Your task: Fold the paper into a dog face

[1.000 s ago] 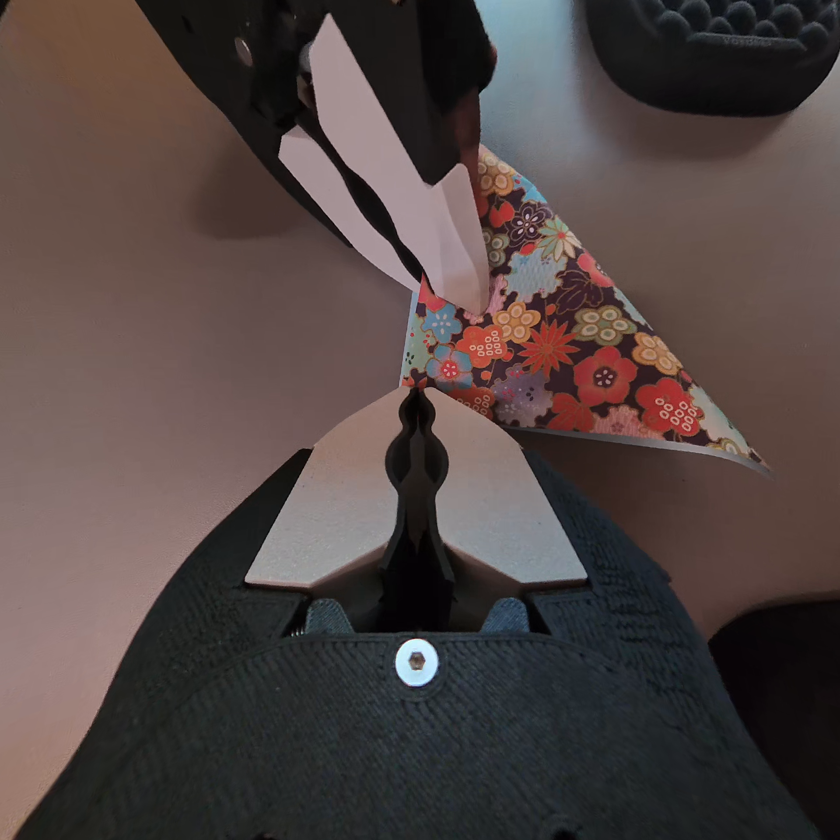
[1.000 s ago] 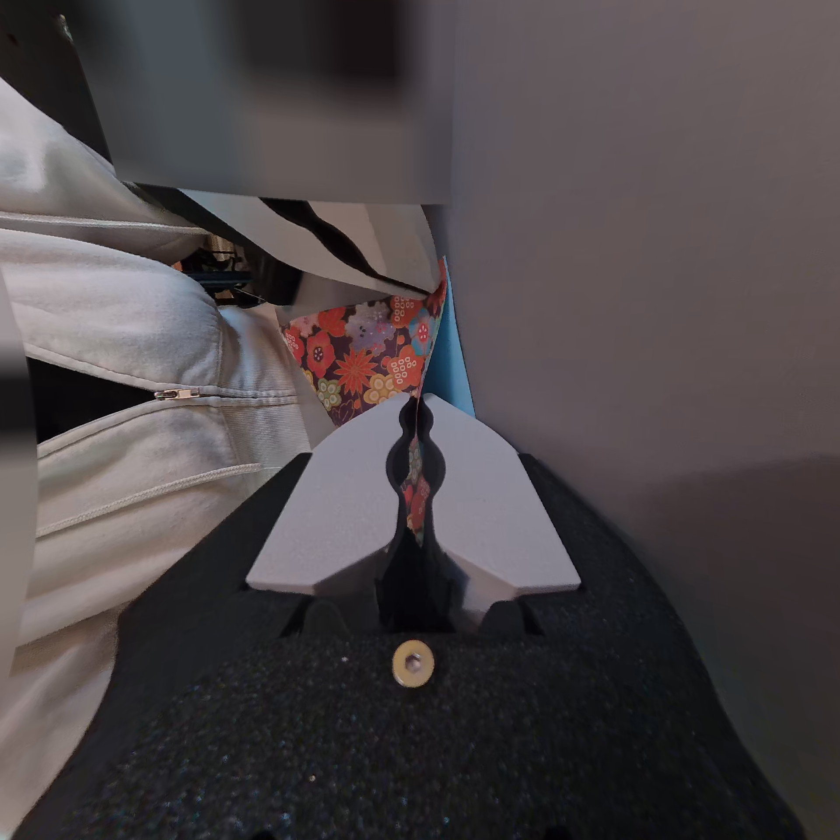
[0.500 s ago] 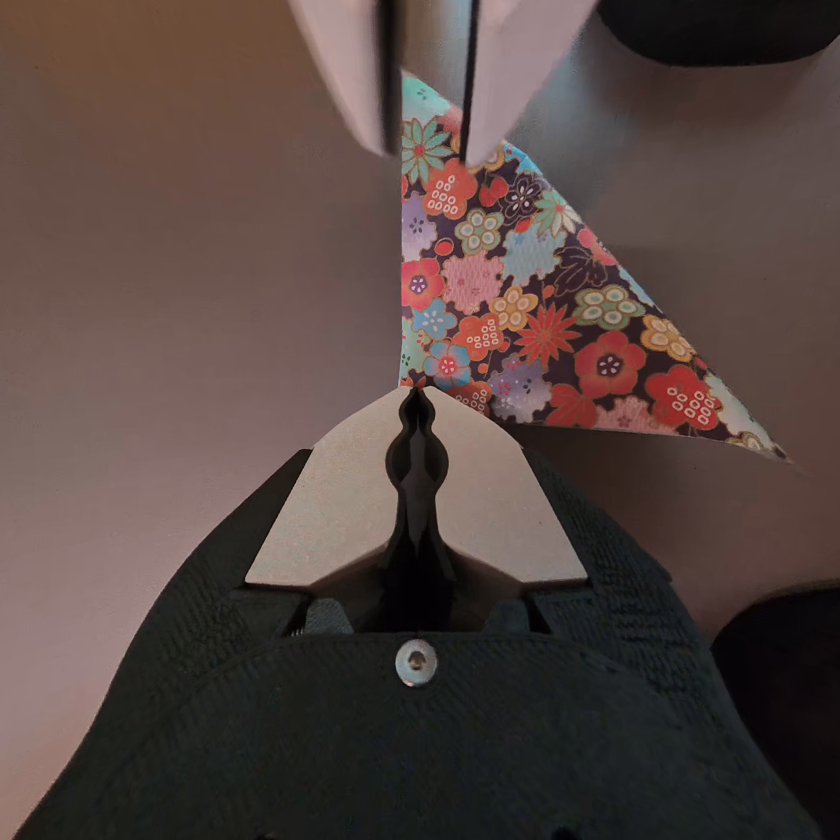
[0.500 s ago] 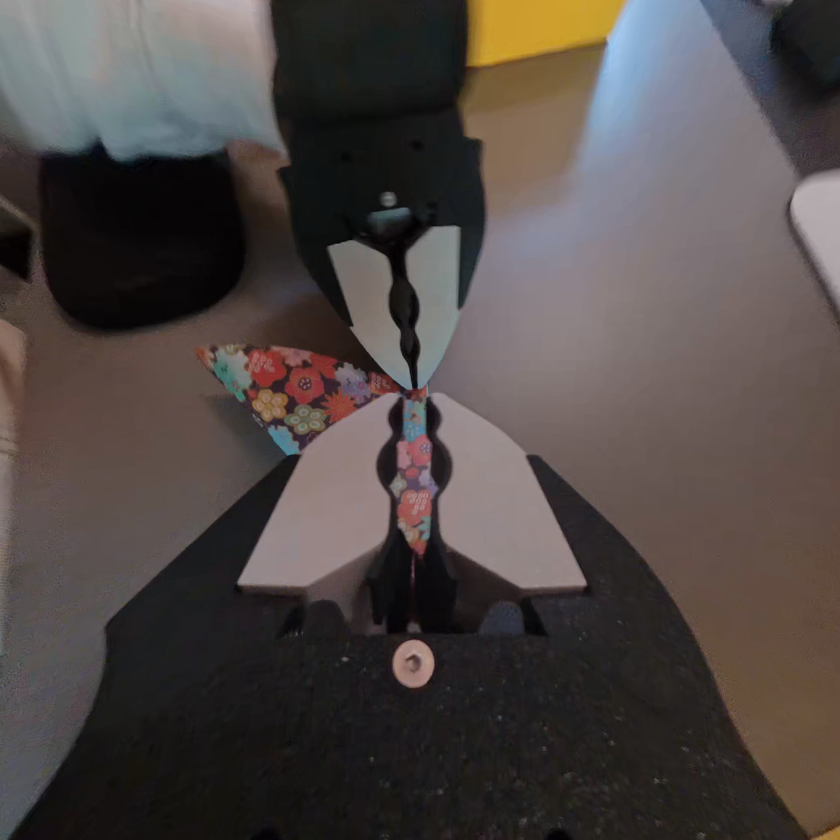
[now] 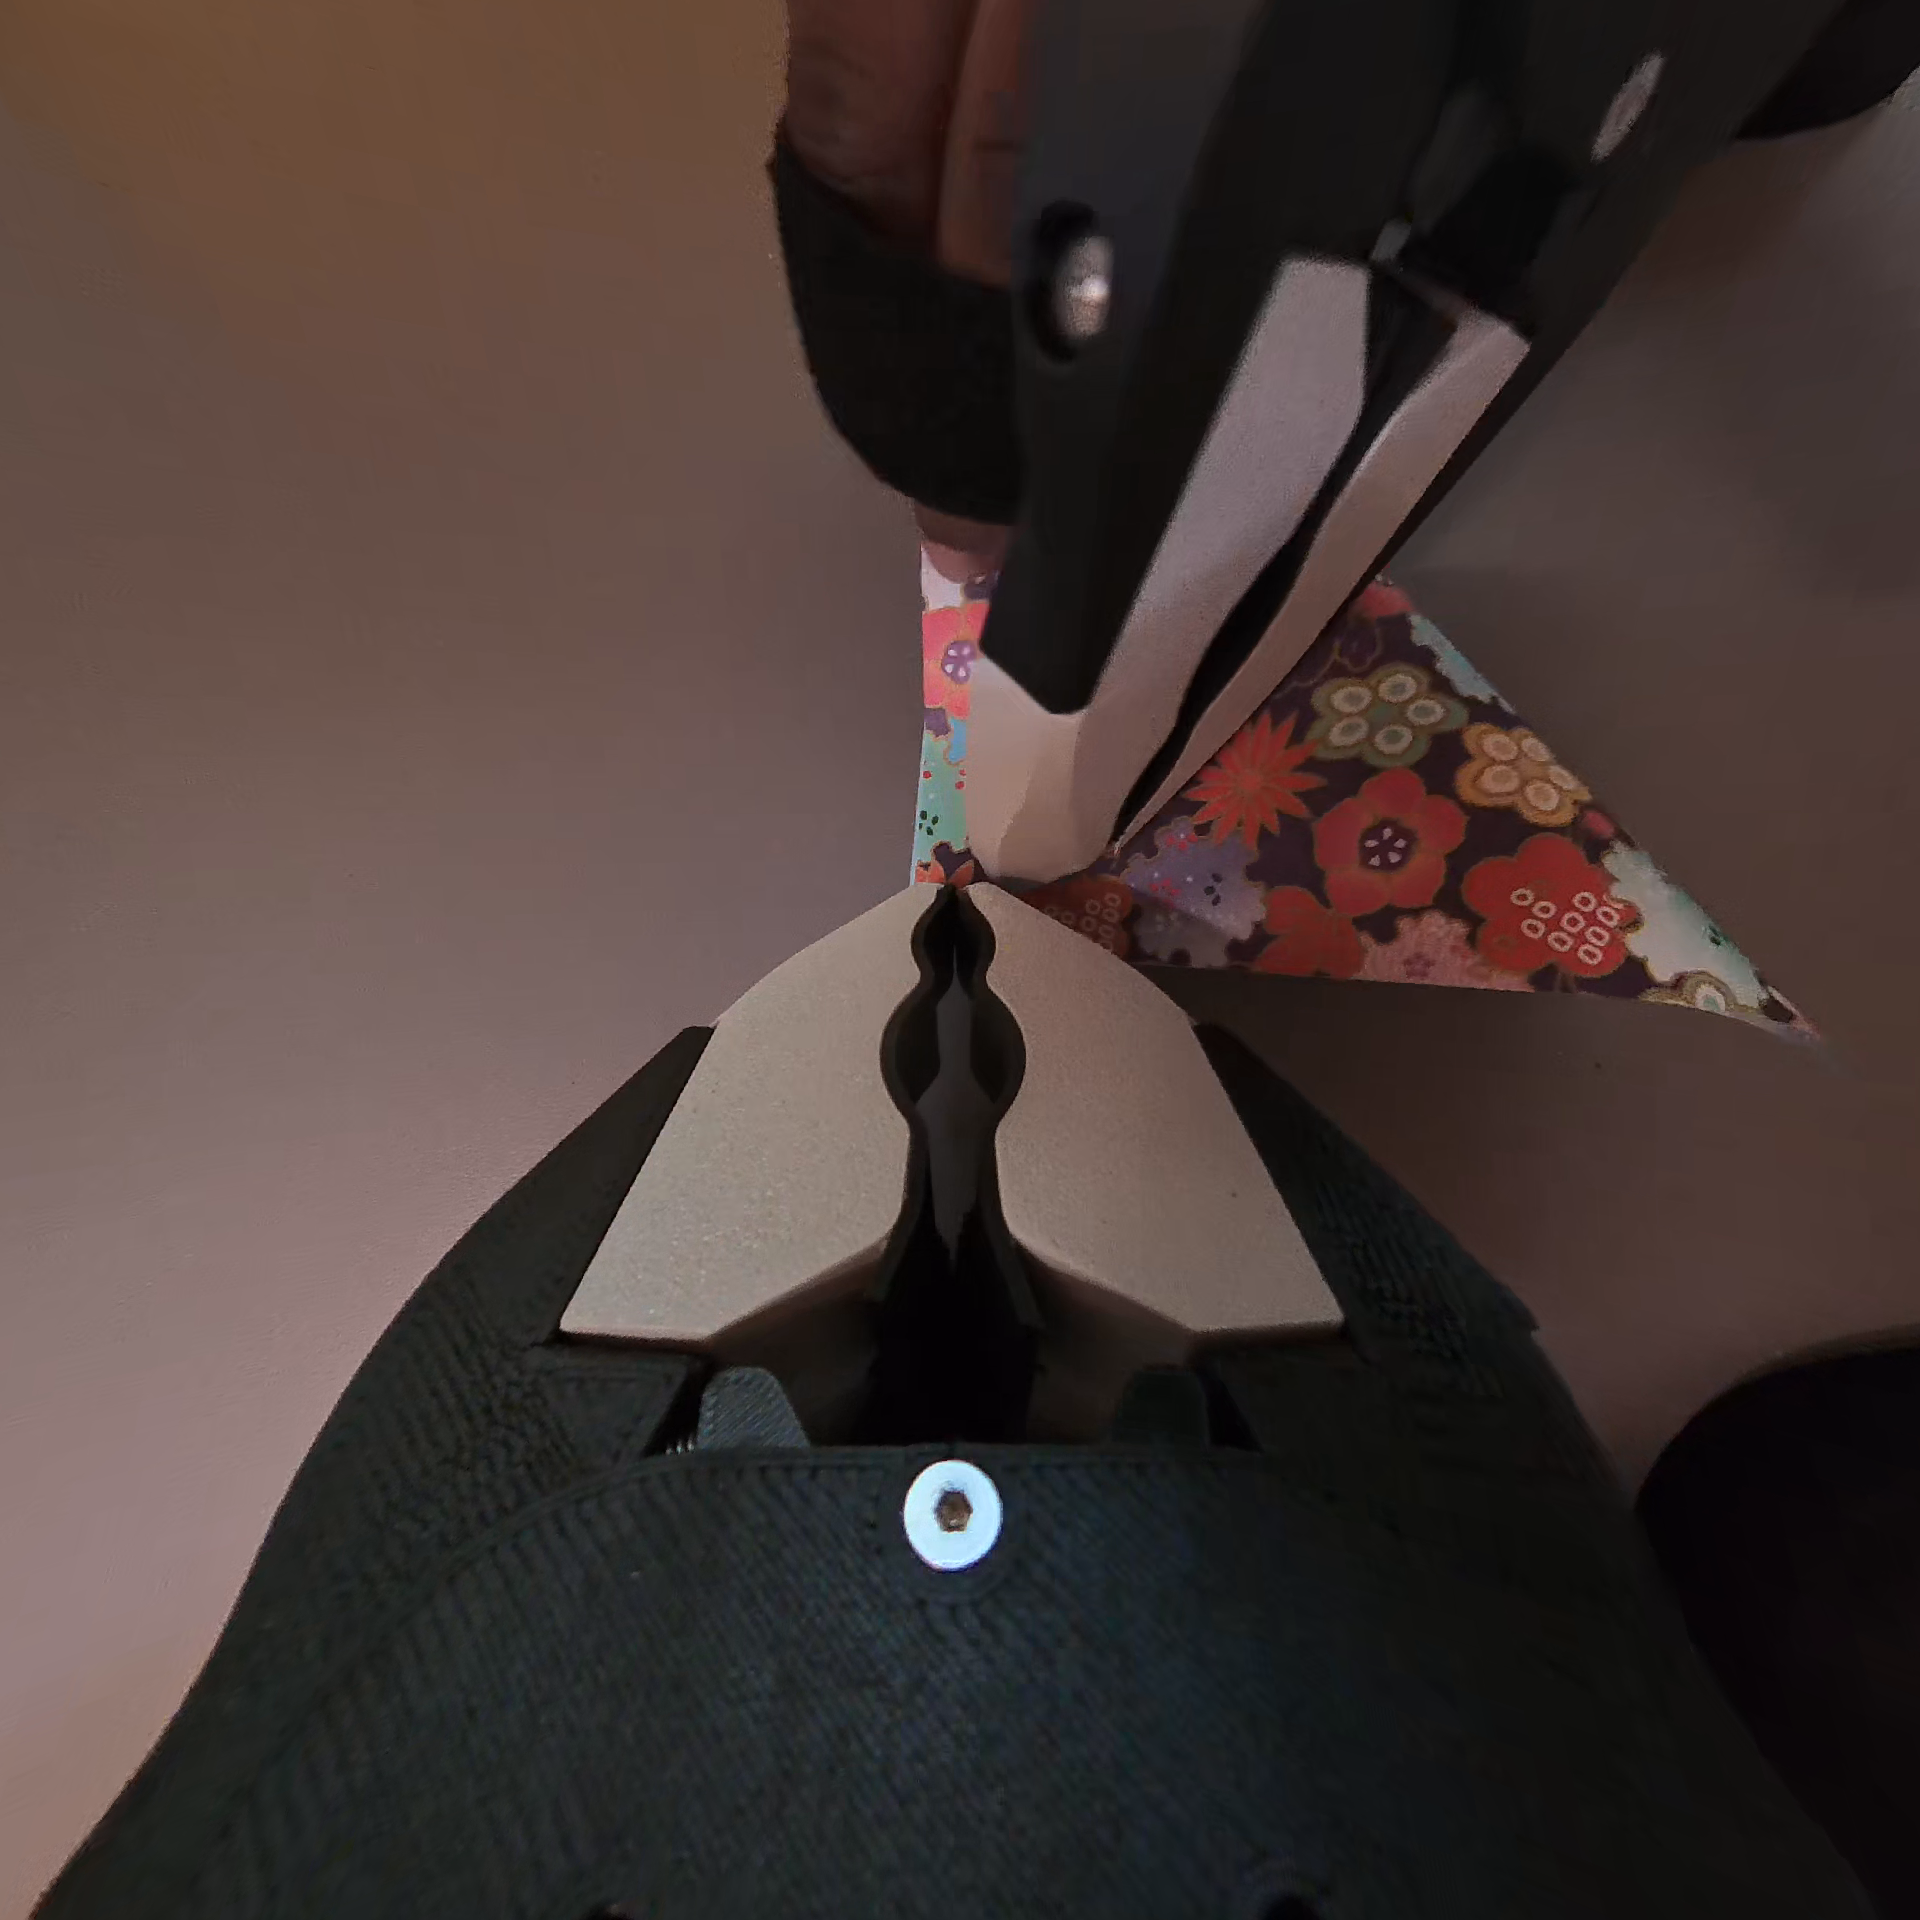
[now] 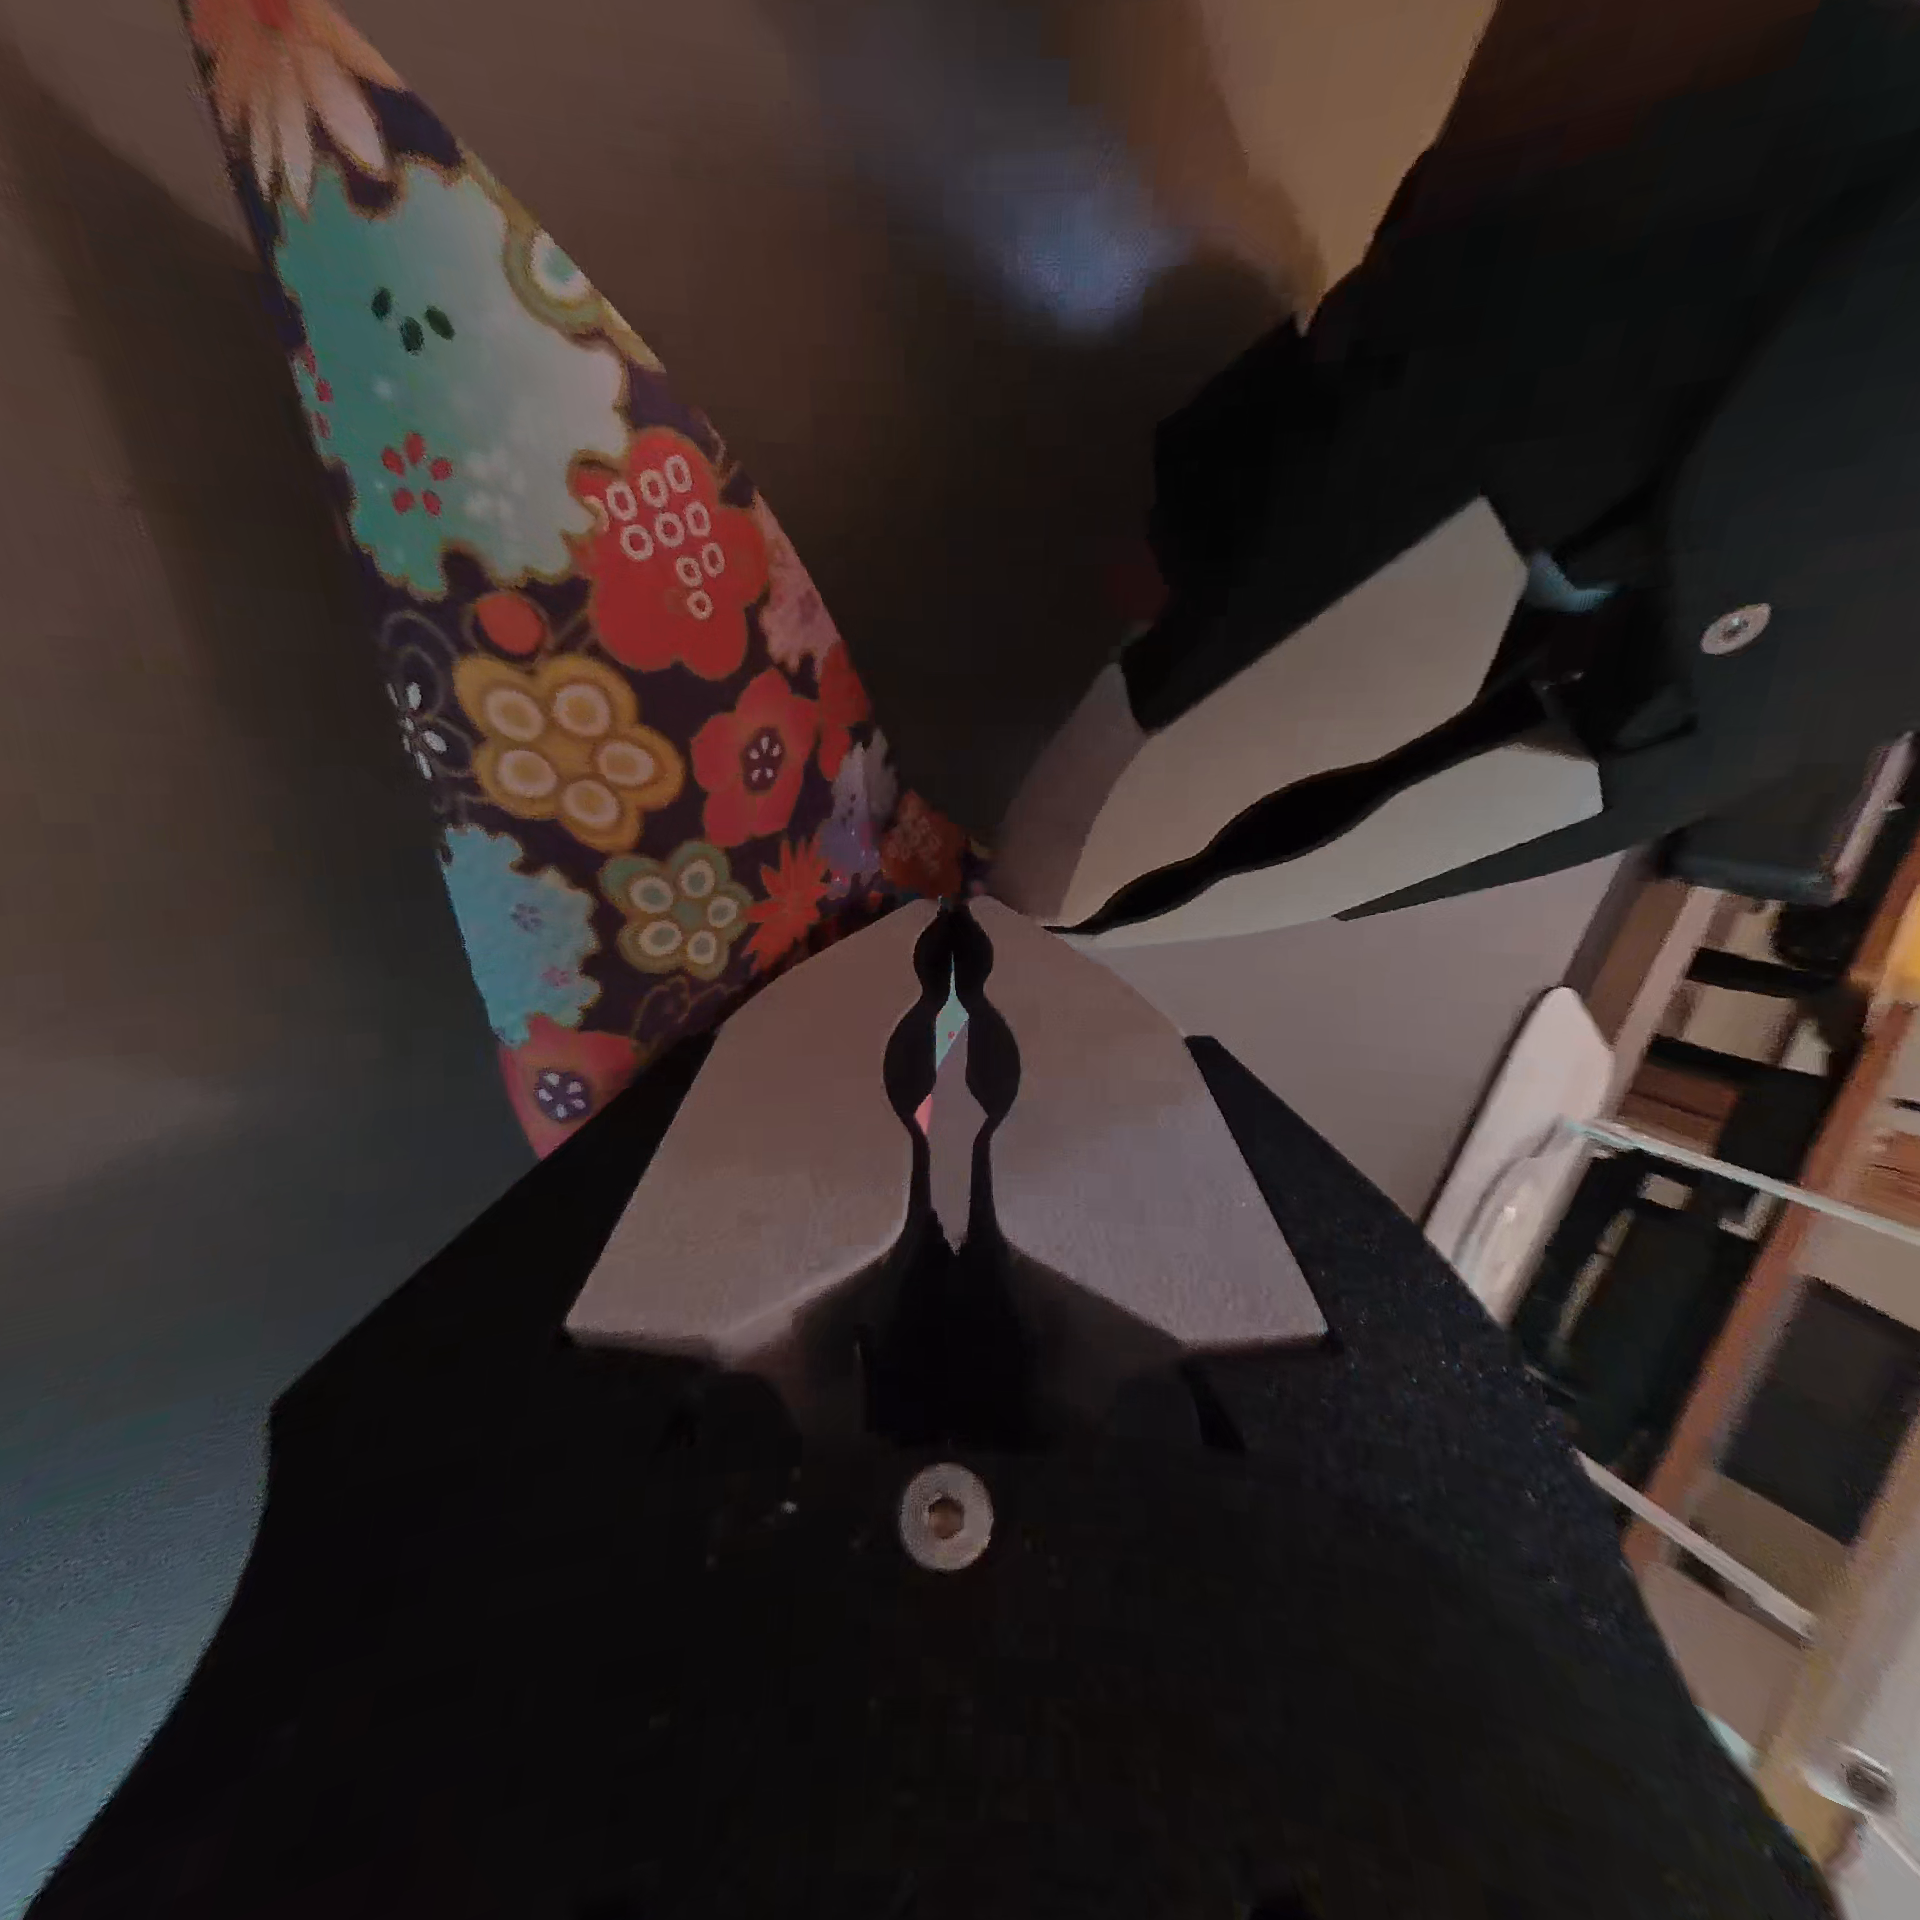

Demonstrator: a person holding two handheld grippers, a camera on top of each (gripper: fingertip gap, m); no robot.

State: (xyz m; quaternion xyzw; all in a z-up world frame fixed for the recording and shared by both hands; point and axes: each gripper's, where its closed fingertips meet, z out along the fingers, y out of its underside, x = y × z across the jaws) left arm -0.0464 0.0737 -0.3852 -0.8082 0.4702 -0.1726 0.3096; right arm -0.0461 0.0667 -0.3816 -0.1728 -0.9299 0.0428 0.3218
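The floral origami paper (image 5: 1455, 862) is a folded triangle held just above the brown table (image 5: 416, 727), its point reaching right. My left gripper (image 5: 954, 896) is shut on the paper's near-left corner. My right gripper (image 5: 1049, 842) comes down from the upper right, shut on the paper right beside the left fingertips. In the right wrist view the right gripper (image 6: 951, 912) is shut with a strip of paper showing between its fingers. The paper (image 6: 582, 623) fans up to the left there, and the left gripper (image 6: 1029, 904) meets it tip to tip from the right.
A gloved hand (image 5: 894, 343) holds the right gripper at the top. A black rounded object (image 5: 1787, 1558) lies at the table's lower right. In the right wrist view a white object (image 6: 1527, 1143) and shelving (image 6: 1766, 1091) stand off to the right.
The right gripper has swung from straight ahead to the upper right and slid down the paper's edge until its tips meet the left gripper's. The left gripper has kept its hold.
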